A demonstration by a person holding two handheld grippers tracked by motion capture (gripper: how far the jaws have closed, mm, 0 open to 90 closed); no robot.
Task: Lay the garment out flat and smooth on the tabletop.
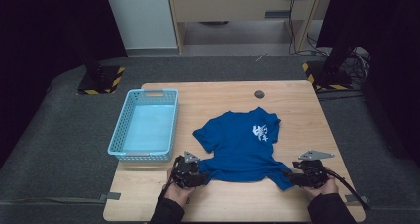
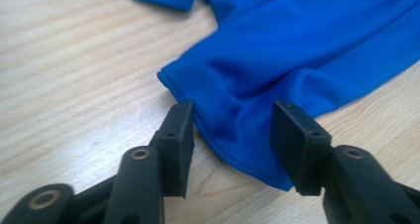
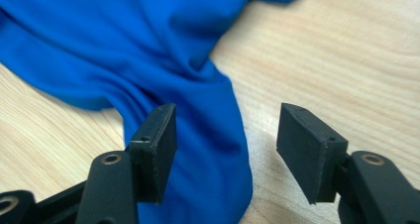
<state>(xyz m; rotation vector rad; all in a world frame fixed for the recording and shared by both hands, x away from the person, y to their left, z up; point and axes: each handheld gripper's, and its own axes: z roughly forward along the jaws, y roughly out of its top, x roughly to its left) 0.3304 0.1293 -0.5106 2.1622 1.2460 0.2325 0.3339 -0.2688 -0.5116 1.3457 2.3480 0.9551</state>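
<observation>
High view: each hand-held gripper, left and right, gapes open around a hem corner of the blue shirt; shallow bites could slip.

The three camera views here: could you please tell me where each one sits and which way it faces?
High view: above the person's side, facing forward and down on the table; forearms and both claws show.
Left gripper view: on the left claw, along its open jaws at the blue shirt.
Right gripper view: on the right claw, jaws open.
All share the shirt.
</observation>
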